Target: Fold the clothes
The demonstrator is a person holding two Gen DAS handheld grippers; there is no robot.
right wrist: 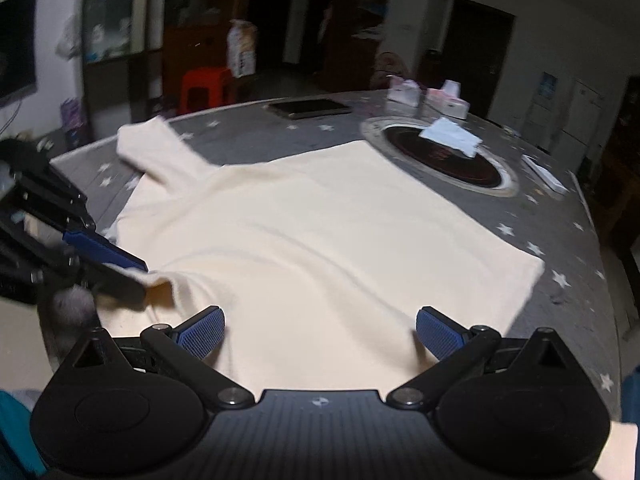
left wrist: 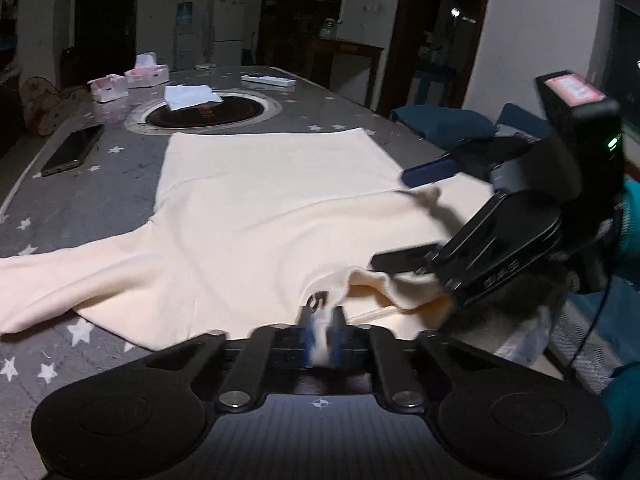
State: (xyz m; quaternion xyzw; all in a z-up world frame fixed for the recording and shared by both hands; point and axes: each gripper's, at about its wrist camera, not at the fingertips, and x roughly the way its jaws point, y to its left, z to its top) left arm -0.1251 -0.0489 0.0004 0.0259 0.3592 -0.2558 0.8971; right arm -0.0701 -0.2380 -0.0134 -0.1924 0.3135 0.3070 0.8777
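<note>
Fingers of the left gripper (left wrist: 322,336) are pinched together on the collar edge of the cream shirt (left wrist: 260,216), white fabric squeezed between the blue pads. Right gripper (right wrist: 320,334) has its fingers wide apart, pads hovering over the near hem area, gripping nothing.

Shirt lies spread flat on the star-patterned table (right wrist: 568,240), one sleeve (left wrist: 60,280) trailing out to the left.

Handling, judged: light, soft knit, limp; it will sag and drag, not slide cleanly. Best holds look like collar, shoulder seams and hem corners.

Looks plain, pale cream, lightly rippled, collar bunched.
</note>
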